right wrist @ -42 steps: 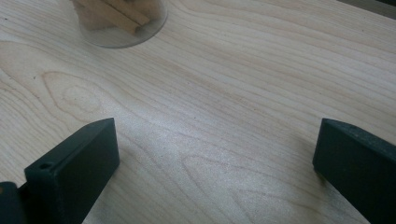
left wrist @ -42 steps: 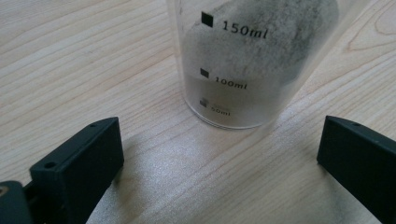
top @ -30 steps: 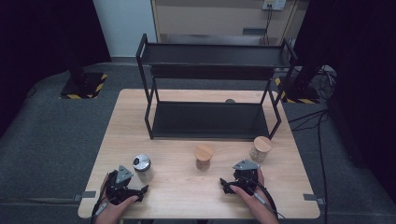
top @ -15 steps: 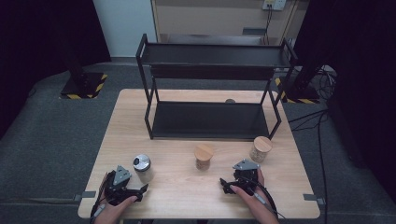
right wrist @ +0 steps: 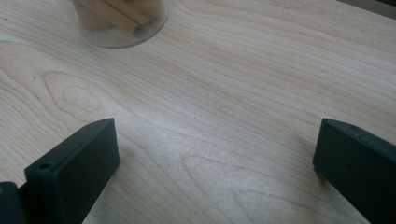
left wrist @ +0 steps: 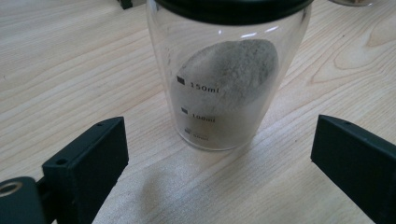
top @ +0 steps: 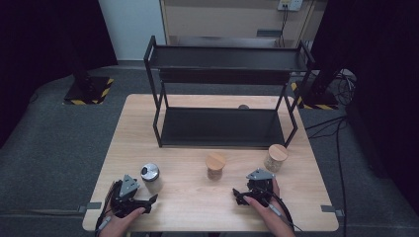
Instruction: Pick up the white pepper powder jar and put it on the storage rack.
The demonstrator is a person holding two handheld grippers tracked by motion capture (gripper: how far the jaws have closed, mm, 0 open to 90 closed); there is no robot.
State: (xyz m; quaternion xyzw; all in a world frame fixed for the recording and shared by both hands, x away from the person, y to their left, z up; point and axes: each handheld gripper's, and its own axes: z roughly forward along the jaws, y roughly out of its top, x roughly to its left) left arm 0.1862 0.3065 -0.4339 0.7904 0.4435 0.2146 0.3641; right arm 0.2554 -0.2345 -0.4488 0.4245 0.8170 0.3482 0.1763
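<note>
Jar (left wrist: 227, 74) stands just ahead of the wide-open left tool (left wrist: 219, 158) (untouched).

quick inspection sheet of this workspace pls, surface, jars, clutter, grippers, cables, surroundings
surface: light wooden table, bare wood between the things.
job's things: glass jar with metal lid holding grey powder, upright just ahead of the left gripper; two cork-lidded jars upright nearer the right gripper; black two-tier rack, both shelves bare.
clutter: small dark round spot on the table behind the rack, too small to tell.
grippers: left gripper open, jar not yet between its jaws; right gripper open over bare wood.
cables: cable trailing from the right gripper; cables on the floor at right.
surroundings: grey carpet, stand bases with hazard tape, dark curtains.
</note>
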